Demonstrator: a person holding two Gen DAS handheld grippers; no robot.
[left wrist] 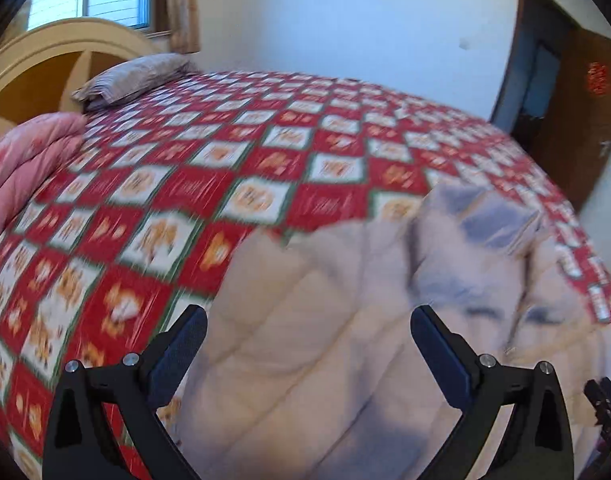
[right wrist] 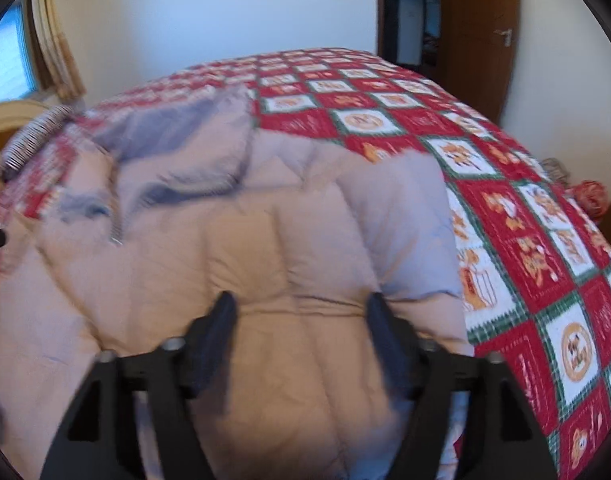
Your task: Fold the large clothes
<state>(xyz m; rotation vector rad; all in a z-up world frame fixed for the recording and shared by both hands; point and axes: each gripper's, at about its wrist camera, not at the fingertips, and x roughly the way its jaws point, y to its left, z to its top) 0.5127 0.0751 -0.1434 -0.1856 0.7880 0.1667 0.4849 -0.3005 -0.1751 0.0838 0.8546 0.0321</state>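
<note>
Red and white squares cover the big bed (left wrist: pixel 233 168), and its bedspread has little orange pictures on it. On top of the bed lies a puffy beige coat (right wrist: pixel 265 248) with a grey furry hood (right wrist: pixel 177 136) at its far end. The coat is spread out flat near the front edge of the bed.

A folded pink blanket (left wrist: pixel 21 176) sits at the left side of the bed. A striped pillow (left wrist: pixel 133 76) rests by the wooden headboard (left wrist: pixel 33 64).

The left hand-held gripper (left wrist: pixel 307 340) hangs just over the coat with its fingers spread wide and nothing between them. The right hand-held gripper (right wrist: pixel 301 316) is over the middle of the coat. Its fingers are also apart, and the puffy cloth bulges up between them. I cannot tell if they touch it.
</note>
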